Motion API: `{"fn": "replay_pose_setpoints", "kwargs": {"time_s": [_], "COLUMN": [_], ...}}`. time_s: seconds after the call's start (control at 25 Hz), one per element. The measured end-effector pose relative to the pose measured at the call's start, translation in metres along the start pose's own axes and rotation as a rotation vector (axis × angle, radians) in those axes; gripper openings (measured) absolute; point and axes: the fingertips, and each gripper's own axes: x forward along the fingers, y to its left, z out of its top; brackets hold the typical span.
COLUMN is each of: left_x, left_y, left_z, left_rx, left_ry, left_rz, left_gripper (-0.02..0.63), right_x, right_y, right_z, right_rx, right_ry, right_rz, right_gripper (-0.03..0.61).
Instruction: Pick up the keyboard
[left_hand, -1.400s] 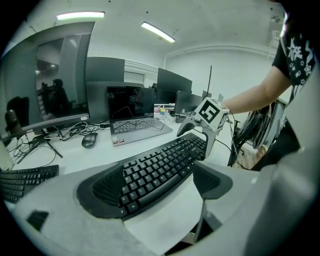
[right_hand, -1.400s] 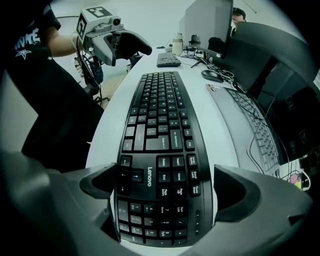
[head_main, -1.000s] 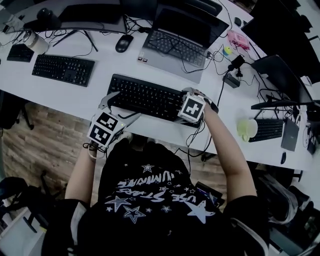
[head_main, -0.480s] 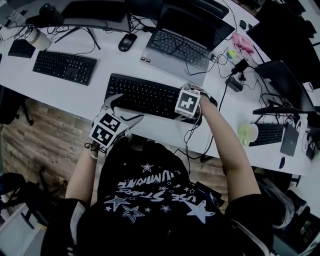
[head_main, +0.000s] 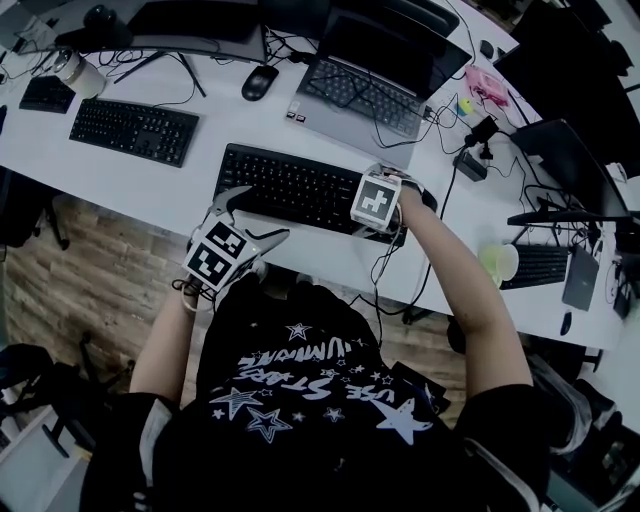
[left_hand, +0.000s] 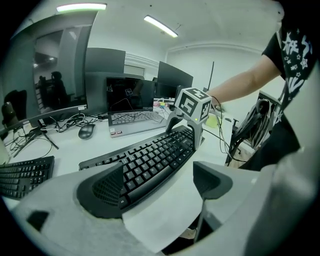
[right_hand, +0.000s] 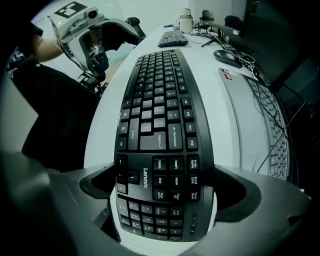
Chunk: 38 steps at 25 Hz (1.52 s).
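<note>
The black keyboard (head_main: 295, 187) lies flat on the white desk (head_main: 200, 195), right in front of the person. My right gripper (head_main: 386, 214) straddles its right end. In the right gripper view the keyboard (right_hand: 157, 115) runs away between the two jaws, which press on its front and back edges at the numpad end; right gripper (right_hand: 165, 190). My left gripper (head_main: 257, 216) stands open at the keyboard's left front corner. In the left gripper view one jaw overlaps the keyboard (left_hand: 150, 162), and the other hangs past the desk's edge; left gripper (left_hand: 157, 187).
A second black keyboard (head_main: 135, 130) lies at the far left. An open laptop (head_main: 365, 90) and a mouse (head_main: 258, 82) sit behind the keyboard. Cables trail right, near a green cup (head_main: 497, 262). The desk's front edge runs just under both grippers.
My right gripper has edged a little further onto the keyboard's right end. The left gripper has hardly moved, and the keyboard still lies on the desk.
</note>
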Motion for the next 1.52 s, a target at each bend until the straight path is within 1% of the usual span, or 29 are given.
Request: {"fn": "replay_pose_setpoints", "kwargs": {"time_s": [0.12,0.2,0.28,0.36,0.44,0.6,0.68,0.8,0.88,0.96,1.04,1.16,1.2,1.28,1.36,1.44,1.52], "left_x": [-0.003,-0.003,-0.001,0.0,0.002,0.008,0.013,0.022,0.032,0.043,0.056,0.073,0.077,0.079,0.079,0.078,0.079], "left_y": [0.006,0.01,0.014,0.018,0.024,0.033,0.036,0.039,0.04,0.042,0.045,0.048,0.047,0.045,0.046,0.045,0.043], "left_z": [-0.001,-0.002,-0.003,-0.002,-0.001,0.008,0.01,0.013,0.014,0.018,0.021,0.033,0.031,0.015,0.004,-0.002,-0.005], "left_rx": [0.006,0.016,0.031,0.055,0.083,0.113,0.129,0.179,0.237,0.315,0.42,0.606,0.64,0.644,0.631,0.628,0.638], "left_ry": [0.006,0.016,0.028,0.042,0.054,0.061,0.061,0.111,0.167,0.221,0.294,0.416,0.479,0.65,0.796,0.899,0.965], "left_rz": [0.008,0.007,0.006,0.01,0.014,0.015,0.008,-0.026,-0.067,-0.119,-0.183,-0.294,-0.348,-0.473,-0.566,-0.63,-0.674], "left_gripper": [0.428,0.428,0.428,0.428,0.428,0.428,0.428,0.428,0.428,0.428,0.428,0.428,0.428,0.428,0.428,0.428,0.428], "right_x": [-0.002,-0.003,-0.005,-0.011,-0.013,-0.009,-0.009,-0.009,-0.011,-0.012,-0.012,-0.011,-0.011,-0.011,-0.012,-0.013,-0.014], "right_y": [0.002,0.001,0.0,-0.003,-0.003,0.002,0.003,0.004,0.004,0.004,0.005,0.005,0.006,0.006,0.007,0.007,0.006], "right_z": [0.003,0.0,-0.002,0.004,0.009,0.003,0.003,0.004,0.007,0.008,0.008,0.008,0.007,0.007,0.008,0.009,0.008], "right_rx": [-0.012,-0.006,-0.004,-0.032,-0.044,-0.011,-0.011,-0.01,-0.015,-0.016,-0.016,-0.014,-0.014,-0.014,-0.014,-0.015,-0.016], "right_ry": [-0.014,-0.022,-0.018,-0.033,-0.046,-0.032,-0.035,-0.04,-0.044,-0.044,-0.046,-0.043,-0.039,-0.036,-0.041,-0.047,-0.052], "right_rz": [0.0,-0.018,-0.05,-0.101,-0.123,-0.097,-0.097,-0.098,-0.106,-0.116,-0.124,-0.131,-0.132,-0.133,-0.134,-0.138,-0.145], "right_gripper": [0.574,0.574,0.574,0.574,0.574,0.574,0.574,0.574,0.574,0.574,0.574,0.574,0.574,0.574,0.574,0.574,0.574]}}
